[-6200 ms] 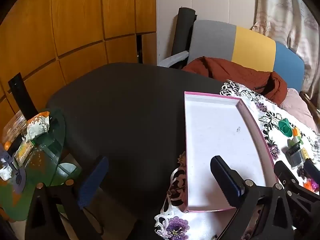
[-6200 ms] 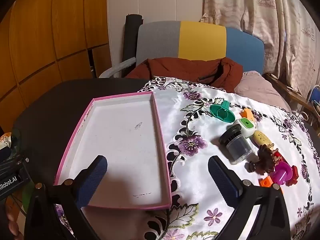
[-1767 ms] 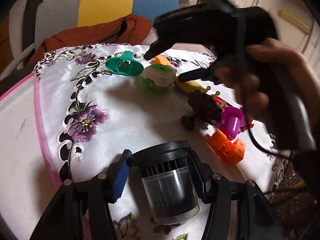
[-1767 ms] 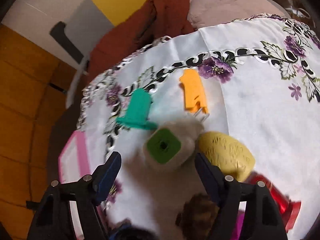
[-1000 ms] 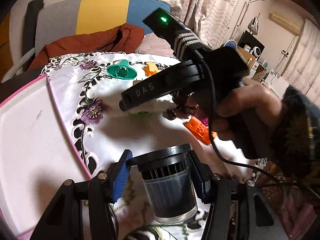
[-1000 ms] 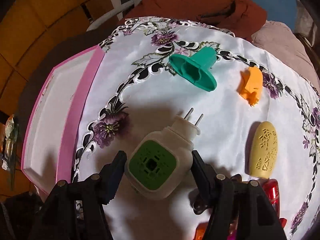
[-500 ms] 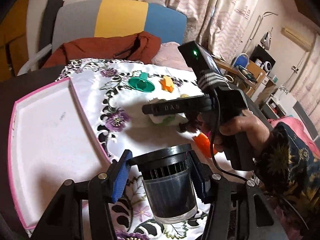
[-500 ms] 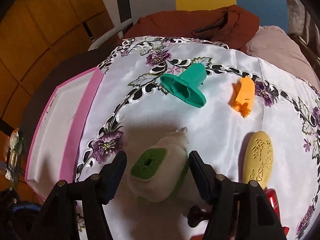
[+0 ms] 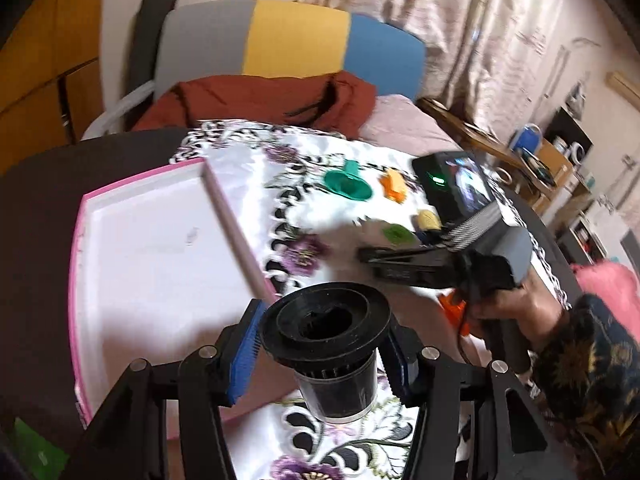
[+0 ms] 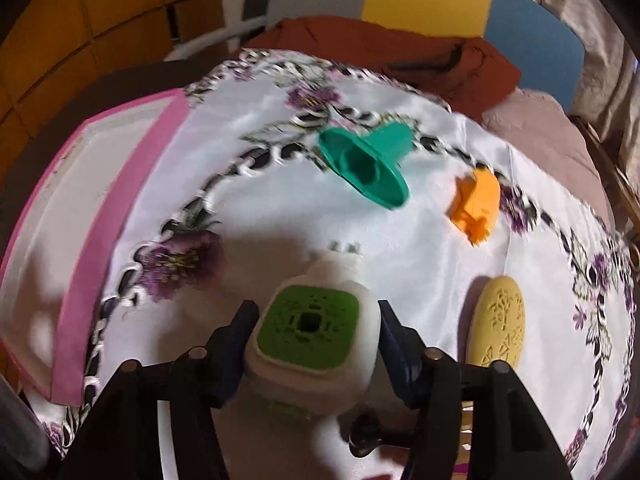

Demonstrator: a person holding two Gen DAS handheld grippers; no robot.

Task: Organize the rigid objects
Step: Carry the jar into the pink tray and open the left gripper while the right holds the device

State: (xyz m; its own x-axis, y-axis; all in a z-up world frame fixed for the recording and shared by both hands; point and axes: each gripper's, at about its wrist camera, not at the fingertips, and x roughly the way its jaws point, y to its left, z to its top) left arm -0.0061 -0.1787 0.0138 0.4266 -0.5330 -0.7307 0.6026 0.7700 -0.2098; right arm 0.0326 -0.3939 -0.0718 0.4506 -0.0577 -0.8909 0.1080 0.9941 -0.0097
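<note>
My left gripper (image 9: pixel 324 358) is shut on a clear cylinder with a black ribbed cap (image 9: pixel 326 326), held tilted above the near right corner of the pink-rimmed white tray (image 9: pixel 236 232). My right gripper (image 10: pixel 316 334) is closing on a white plug-in device with a green face (image 10: pixel 310 330); both pads lie against its sides, and its prongs point away from me. In the left wrist view the right gripper (image 9: pixel 368 256) reaches in from the right, held by a hand (image 9: pixel 508 312), over the device (image 9: pixel 396 234). The tray (image 10: pixel 120 220) lies left of it.
On the floral cloth lie a green funnel-shaped piece (image 10: pixel 368 168), an orange piece (image 10: pixel 476 200) and a yellow oval (image 10: pixel 496 320). An orange block (image 9: pixel 452 308) sits by the hand. A rust-coloured garment (image 9: pixel 256 100) and a grey, yellow and blue chair back (image 9: pixel 292 36) stand behind.
The left gripper has risen and drifted toward the tray with the cylinder, tipping so the cap's top shows. The right jaws have drawn in against the plug-in device.
</note>
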